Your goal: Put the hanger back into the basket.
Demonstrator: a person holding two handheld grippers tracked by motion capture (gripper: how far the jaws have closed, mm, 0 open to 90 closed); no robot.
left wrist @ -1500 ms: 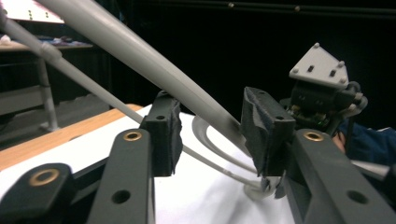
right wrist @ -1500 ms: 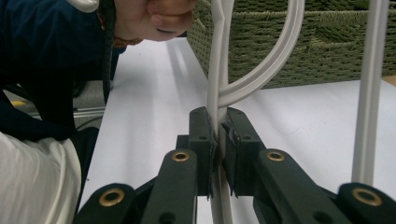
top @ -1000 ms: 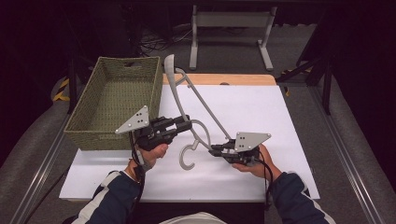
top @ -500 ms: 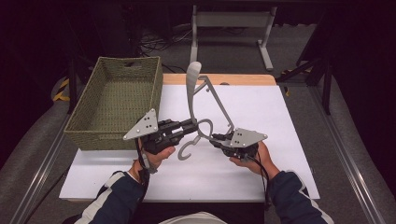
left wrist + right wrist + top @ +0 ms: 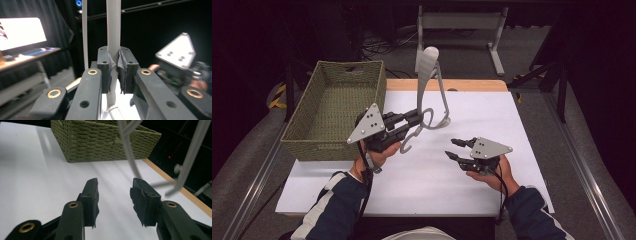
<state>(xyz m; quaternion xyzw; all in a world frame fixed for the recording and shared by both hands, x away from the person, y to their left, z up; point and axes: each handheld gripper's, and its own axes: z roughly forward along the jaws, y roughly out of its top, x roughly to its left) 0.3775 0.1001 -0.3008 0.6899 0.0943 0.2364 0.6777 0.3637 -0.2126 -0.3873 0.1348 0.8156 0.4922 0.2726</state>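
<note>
White board covers the tabletop [image 5: 492, 150], with dark curtains and a metal stand beyond its far edge. The woven basket [image 5: 337, 107] sits at the board's left side, and everything else places itself from it. 1 grey clothes hanger [image 5: 428, 87] stands nearly upright just right of the basket's right wall, long axis vertical, hook curling low toward the person and one shoulder resting near the board. The left gripper [image 5: 414, 120] lies between basket and hanger, jaws clamped tight on the hanger's neck; the left gripper view shows both pads pressed against the grey stem [image 5: 113, 50]. The right gripper [image 5: 458, 149] sits farther right of the basket, apart from the hanger, its jaws having just been opening with nothing between them. Judging from this, the left hand is nearer and the basket lies directly to its left.
</note>
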